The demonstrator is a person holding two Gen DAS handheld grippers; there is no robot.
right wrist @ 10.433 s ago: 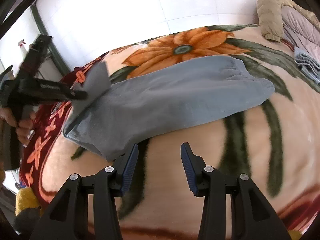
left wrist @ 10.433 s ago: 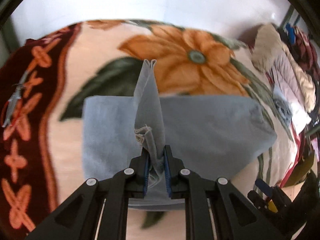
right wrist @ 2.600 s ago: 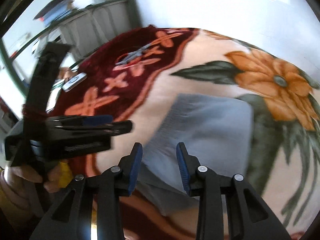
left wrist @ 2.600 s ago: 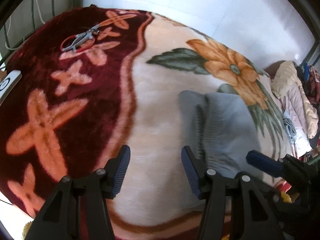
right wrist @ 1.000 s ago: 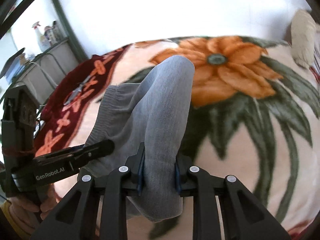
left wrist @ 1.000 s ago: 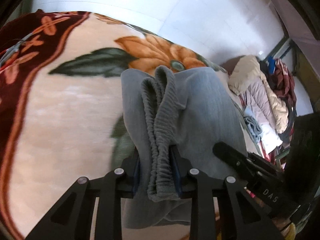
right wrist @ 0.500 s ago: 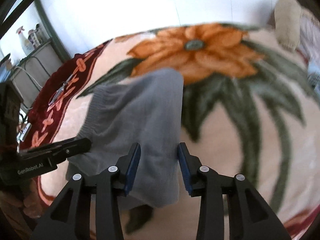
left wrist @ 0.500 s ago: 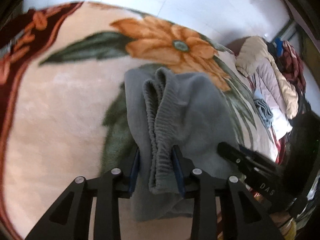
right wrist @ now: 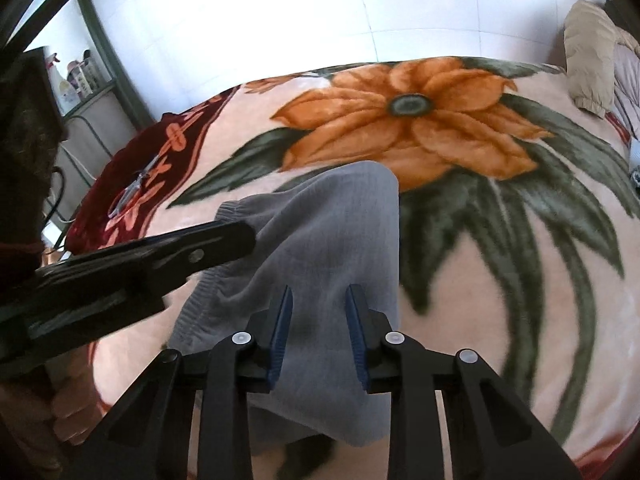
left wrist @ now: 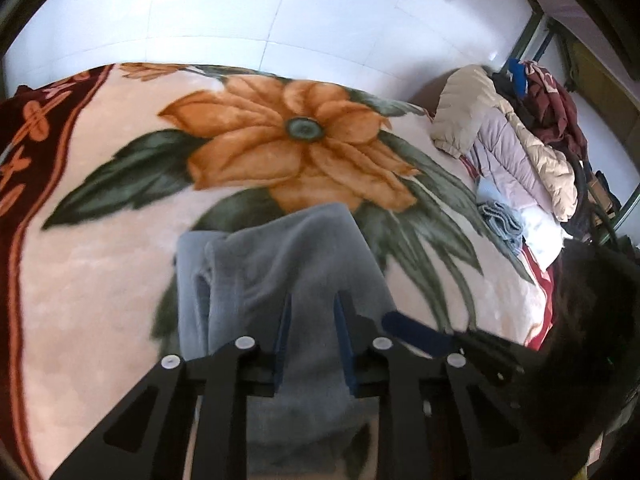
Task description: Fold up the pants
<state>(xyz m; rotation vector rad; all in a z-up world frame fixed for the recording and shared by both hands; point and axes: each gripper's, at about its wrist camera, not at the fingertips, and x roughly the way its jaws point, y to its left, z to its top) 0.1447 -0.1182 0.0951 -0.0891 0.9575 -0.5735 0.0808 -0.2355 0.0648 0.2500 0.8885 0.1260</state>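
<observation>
The grey pants lie folded into a compact bundle on the flowered blanket, with the ribbed waistband on the left side. They also show in the right wrist view. My left gripper is open, its jaws apart just above the near part of the bundle, holding nothing. My right gripper is open too, over the bundle's near right part. The left gripper's fingers reach in from the left in the right wrist view, and a right finger shows beside the left one.
A pile of jackets and clothes lies at the blanket's far right by a white tiled wall. Scissors lie on the dark red border at the left. A shelf with bottles stands beyond the left edge.
Both grippers held the folded pants one second ago. The right one let go half a second ago, the left one has opened since. The pants now rest on the blanket.
</observation>
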